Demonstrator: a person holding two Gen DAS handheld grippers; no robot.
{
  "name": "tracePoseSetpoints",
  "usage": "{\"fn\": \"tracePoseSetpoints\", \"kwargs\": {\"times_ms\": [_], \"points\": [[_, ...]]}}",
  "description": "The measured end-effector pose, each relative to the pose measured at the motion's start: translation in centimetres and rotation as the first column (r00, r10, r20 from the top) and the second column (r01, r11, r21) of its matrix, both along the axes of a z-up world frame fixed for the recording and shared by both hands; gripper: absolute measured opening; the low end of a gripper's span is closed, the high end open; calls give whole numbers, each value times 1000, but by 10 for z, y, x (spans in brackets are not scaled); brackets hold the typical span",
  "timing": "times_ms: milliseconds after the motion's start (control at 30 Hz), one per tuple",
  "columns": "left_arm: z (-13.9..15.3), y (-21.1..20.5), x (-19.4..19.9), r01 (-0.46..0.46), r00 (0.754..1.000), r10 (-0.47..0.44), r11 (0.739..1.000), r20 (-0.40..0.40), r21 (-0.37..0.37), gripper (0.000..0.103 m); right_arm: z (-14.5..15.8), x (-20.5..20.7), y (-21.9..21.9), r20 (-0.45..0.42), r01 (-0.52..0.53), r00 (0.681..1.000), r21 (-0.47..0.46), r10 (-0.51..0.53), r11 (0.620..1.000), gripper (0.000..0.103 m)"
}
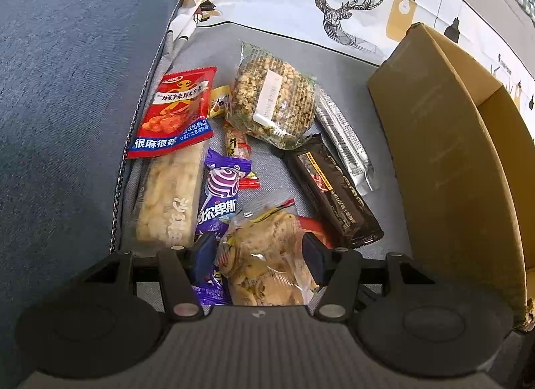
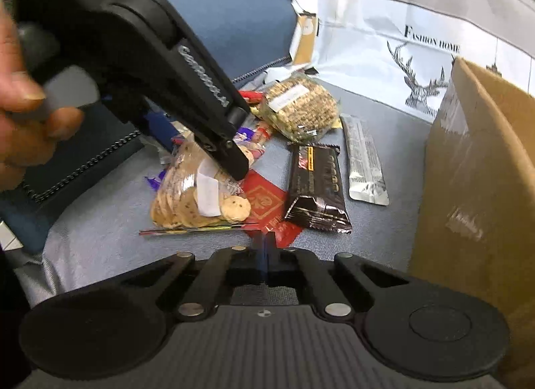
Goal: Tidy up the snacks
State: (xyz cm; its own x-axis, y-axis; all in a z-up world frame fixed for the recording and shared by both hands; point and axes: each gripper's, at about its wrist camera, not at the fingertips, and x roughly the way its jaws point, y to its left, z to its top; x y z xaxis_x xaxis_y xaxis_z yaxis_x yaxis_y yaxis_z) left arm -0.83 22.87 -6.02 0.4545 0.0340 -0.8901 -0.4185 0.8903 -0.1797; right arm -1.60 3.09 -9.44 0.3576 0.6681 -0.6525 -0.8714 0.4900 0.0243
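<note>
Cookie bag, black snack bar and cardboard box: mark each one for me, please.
Cookie bag (image 2: 197,195), right wrist view, on the cookies beside its white label.
Black snack bar (image 1: 329,188), left wrist view, on the middle of the wrapper.
Cardboard box (image 1: 444,155), left wrist view, on its outer side wall.
</note>
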Motion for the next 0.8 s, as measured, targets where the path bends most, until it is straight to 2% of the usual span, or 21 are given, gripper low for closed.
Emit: {"fn": "tracePoseSetpoints", "kwargs": {"times_ms": [333,400,467,500,633,800], "points": [[1,1,-1,-13,1000,13,1000,2,-6,62,7,-38,-13,26,-101,994,-98,104,990,0],[1,1,-1,-17,1000,17,1000,2,-7,62,8,-37,-15,44,-76,996,-87,80,993,12],[2,1,-1,-20,1000,20,1000,6,-5,62,8,-28,-16,52,-36,998,-62,39,997,42],[2,1,-2,-22,1000,22,1000,7,-5,62,8,-21,-16,44,-7,999,-45,9,999,47],[2,3,-3,-22,1000,22,1000,6,-9,62,0,-3,-1,20,26,999,-35,-25,999,49],[-3,-3,2,18,1000,-19,1000,-19,-7,73,-8,9,18,46,48,998,-51,-46,998,49]]}}
